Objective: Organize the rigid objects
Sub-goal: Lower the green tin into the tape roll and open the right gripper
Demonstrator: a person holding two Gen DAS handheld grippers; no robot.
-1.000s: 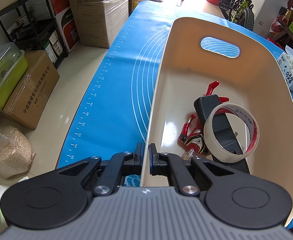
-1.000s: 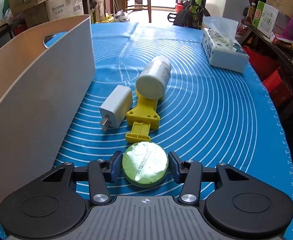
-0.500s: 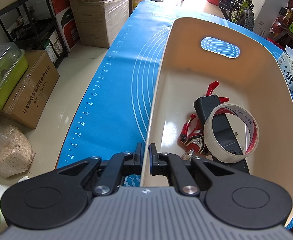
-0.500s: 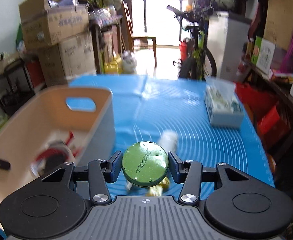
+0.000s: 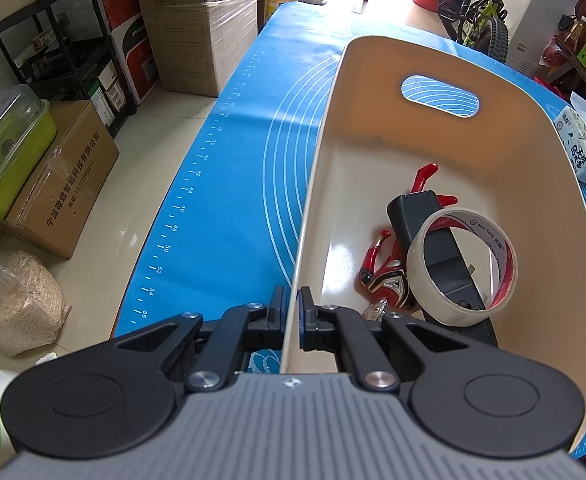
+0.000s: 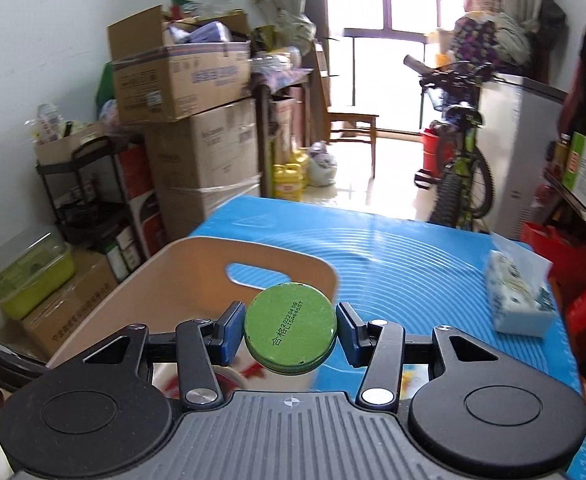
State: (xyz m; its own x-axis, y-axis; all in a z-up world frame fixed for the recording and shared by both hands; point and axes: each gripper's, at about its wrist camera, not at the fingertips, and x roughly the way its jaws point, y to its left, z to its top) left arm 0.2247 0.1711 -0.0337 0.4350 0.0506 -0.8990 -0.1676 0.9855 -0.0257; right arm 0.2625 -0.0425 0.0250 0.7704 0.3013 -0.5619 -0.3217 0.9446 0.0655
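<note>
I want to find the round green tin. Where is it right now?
In the right wrist view the green tin sits low in the middle, held between the right gripper fingers, in the air by the cream bin.

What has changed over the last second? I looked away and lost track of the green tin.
The right gripper, already shut on the green tin, lifted it off the blue mat and swung it up toward the cream bin. The left gripper stayed clamped on the bin wall, and the tape roll and red toy inside did not move.
</note>
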